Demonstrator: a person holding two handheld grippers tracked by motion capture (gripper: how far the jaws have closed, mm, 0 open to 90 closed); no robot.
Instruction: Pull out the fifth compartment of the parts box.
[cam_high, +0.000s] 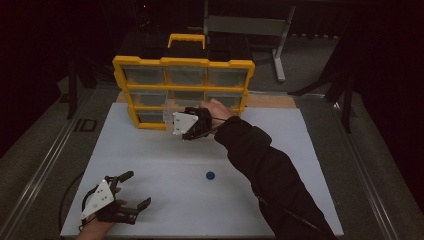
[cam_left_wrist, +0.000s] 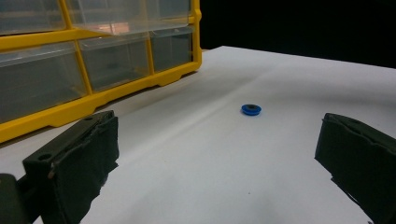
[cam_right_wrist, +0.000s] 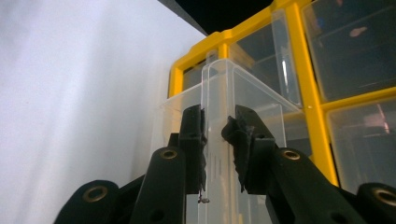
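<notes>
Right tool (cam_right_wrist: 215, 128) pinches clear plastic drawer (cam_right_wrist: 224, 100).

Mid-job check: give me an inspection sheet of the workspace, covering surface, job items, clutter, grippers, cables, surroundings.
Surface: white table top, bare apart from the items below.
Job's things: yellow drawer cabinet standing at the far edge; its clear drawer in the bottom row is pulled partway out; a small blue ring lies alone mid-table.
Clutter: nothing seen.
Grippers: right gripper pinches the drawer's front tab; left gripper rests open near the front left corner, holding nothing, aimed toward the ring.
Cables: a dark cable trails off the left gripper past the table edge.
Surroundings: dark room; a grey metal stand behind the cabinet.
</notes>
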